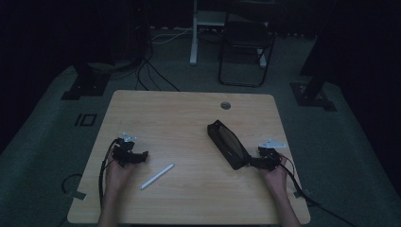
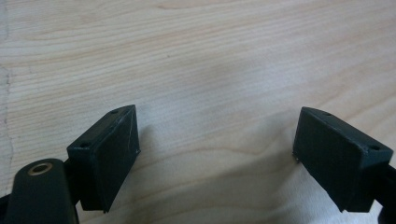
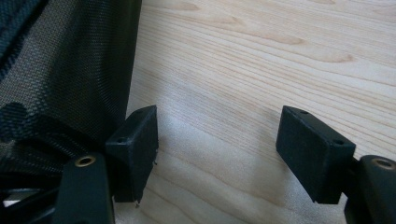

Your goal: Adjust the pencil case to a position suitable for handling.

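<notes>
The left gripper rests near the table's left edge, jaws spread wide over bare wood, gripping nothing. A white pen lies just beside it toward the near edge, untouched. The right gripper sits by the right edge, jaws likewise wide with nothing between them (one jaw stands against the near end of the black mesh pouch). The table's centre offers free passage.
</notes>
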`<state>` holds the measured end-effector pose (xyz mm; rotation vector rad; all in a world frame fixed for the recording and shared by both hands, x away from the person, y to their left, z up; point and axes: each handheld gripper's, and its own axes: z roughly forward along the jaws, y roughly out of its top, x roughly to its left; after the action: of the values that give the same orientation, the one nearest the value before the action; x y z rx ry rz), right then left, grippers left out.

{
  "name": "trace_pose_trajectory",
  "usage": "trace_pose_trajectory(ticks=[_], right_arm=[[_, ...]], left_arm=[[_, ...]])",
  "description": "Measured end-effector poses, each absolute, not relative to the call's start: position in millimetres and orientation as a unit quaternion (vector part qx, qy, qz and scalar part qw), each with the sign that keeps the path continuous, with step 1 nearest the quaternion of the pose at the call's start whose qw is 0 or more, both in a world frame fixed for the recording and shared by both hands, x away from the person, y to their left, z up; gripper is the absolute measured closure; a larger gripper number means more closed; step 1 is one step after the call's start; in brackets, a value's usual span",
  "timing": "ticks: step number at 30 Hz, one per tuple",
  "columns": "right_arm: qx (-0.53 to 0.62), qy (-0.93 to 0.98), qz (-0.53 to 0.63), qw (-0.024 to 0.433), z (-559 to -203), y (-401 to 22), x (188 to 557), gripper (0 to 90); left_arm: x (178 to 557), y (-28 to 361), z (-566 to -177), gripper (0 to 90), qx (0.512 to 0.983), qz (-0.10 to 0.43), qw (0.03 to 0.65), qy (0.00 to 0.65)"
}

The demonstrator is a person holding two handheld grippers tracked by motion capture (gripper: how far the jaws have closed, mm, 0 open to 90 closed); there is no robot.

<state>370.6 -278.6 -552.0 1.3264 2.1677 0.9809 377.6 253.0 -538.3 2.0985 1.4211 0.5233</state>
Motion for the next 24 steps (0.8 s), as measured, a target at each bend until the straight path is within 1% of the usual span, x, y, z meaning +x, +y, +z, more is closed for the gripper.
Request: trace_pose_trajectory(ticks=[1, 3, 4, 12, 19, 24], right_arm=[[0.476, 0.778, 0.352, 0.207, -552.0, -278.6, 370.6, 30.0], [0.481, 0.775, 0.353, 0.211, -551.8, -279.7, 369.9, 34.3], [0.482, 0.774, 0.353, 0.211, -551.8, -279.9, 369.8, 34.7], [0.483, 0.773, 0.353, 0.212, -551.8, -279.9, 369.7, 35.3], [0.487, 0.769, 0.354, 0.214, -551.1, -282.0, 366.8, 44.9], [0.492, 0.768, 0.355, 0.203, -549.0, -283.2, 365.0, 48.9]], left_arm=[[377.6, 253.0, -538.3, 14.8, 0.78, 0.195, 0.273, 0.528], [373.9, 254.6, -538.7, 14.9, 0.785, 0.193, 0.277, 0.519], [372.4, 255.3, -538.9, 14.9, 0.787, 0.192, 0.279, 0.515], [357.8, 262.1, -542.2, 14.9, 0.796, 0.194, 0.3, 0.489], [353.0, 263.6, -544.3, 14.9, 0.791, 0.201, 0.309, 0.489], [352.3, 263.6, -544.7, 14.9, 0.789, 0.203, 0.31, 0.489]])
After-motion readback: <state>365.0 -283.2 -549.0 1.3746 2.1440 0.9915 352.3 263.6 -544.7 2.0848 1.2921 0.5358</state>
